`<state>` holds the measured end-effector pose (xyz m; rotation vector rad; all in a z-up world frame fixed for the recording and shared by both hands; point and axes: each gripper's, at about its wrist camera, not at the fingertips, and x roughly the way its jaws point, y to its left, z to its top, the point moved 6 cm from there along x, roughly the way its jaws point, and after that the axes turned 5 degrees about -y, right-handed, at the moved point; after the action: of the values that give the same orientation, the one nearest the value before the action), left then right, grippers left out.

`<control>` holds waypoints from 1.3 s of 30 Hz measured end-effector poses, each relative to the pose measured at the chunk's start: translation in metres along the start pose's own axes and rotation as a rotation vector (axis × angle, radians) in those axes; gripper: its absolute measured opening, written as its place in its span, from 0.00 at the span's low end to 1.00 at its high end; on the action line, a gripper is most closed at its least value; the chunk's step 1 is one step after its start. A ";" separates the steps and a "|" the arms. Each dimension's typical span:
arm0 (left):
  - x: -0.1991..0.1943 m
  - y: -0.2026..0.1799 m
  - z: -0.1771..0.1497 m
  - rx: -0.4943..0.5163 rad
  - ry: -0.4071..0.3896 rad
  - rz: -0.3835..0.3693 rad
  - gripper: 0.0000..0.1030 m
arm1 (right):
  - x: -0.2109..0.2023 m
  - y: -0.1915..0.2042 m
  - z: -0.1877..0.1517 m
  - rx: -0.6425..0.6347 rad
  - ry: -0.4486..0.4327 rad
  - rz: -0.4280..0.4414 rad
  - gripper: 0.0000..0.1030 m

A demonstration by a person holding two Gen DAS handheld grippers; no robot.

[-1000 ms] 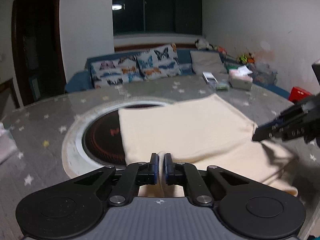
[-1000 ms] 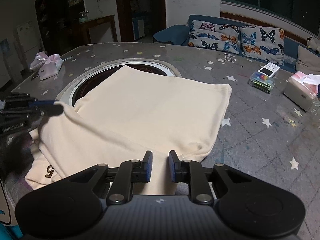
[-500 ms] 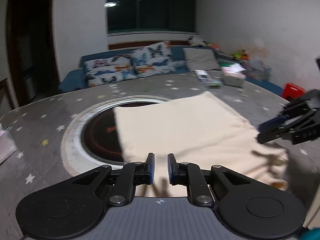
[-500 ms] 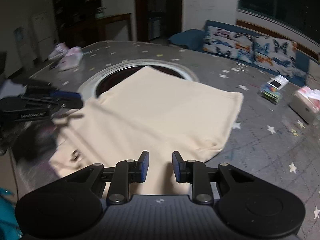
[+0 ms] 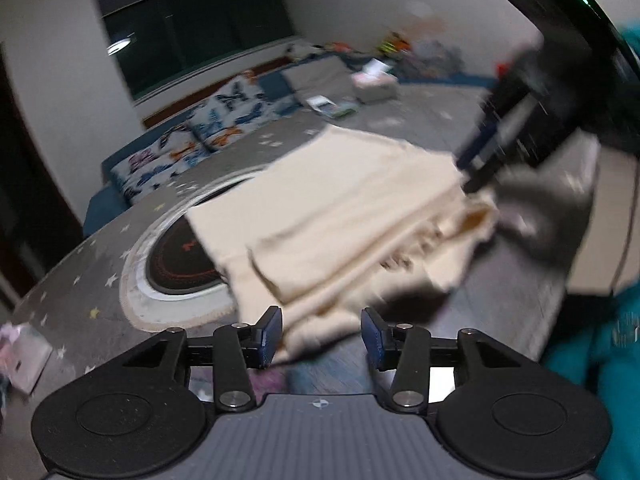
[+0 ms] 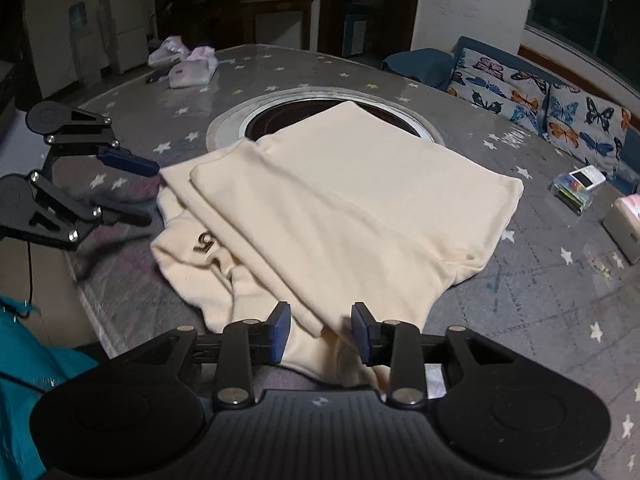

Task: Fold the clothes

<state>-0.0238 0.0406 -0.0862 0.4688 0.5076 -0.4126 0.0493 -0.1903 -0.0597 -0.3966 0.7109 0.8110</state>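
A cream garment (image 6: 340, 200) lies folded in layers on the grey star-patterned table (image 6: 540, 280), partly over the round inset hob (image 6: 288, 116). A small dark mark (image 6: 203, 243) shows on its lower layer. My right gripper (image 6: 320, 332) is open and empty at the garment's near edge. My left gripper (image 5: 322, 334) is open and empty at the cloth's near corner; it also shows in the right wrist view (image 6: 136, 188), open beside the garment's left end. The garment (image 5: 340, 216) looks blurred in the left wrist view, and the right gripper (image 5: 480, 160) stands at its far side.
Tissue packs (image 6: 188, 68) lie at the table's far left. A small box (image 6: 576, 188) and a white tissue box (image 6: 624, 224) sit at the right. A sofa with butterfly cushions (image 6: 540, 96) is behind. Teal cloth (image 6: 20, 360) hangs at the table's near edge.
Both grippers have opened wide and let go of the cloth. The left gripper has pulled back and tilted; the garment now lies folded over in layers.
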 end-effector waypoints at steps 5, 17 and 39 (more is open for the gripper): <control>0.008 -0.021 0.005 0.092 -0.056 -0.006 0.46 | -0.007 0.009 -0.007 -0.091 0.020 -0.019 0.43; 0.023 -0.007 0.025 -0.021 -0.107 -0.017 0.10 | -0.006 0.034 -0.017 -0.321 -0.005 -0.049 0.60; 0.023 0.020 0.009 -0.091 -0.087 0.055 0.36 | 0.019 -0.009 0.028 -0.023 -0.094 0.027 0.14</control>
<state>0.0073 0.0465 -0.0851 0.3747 0.4262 -0.3542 0.0771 -0.1694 -0.0529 -0.3676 0.6207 0.8585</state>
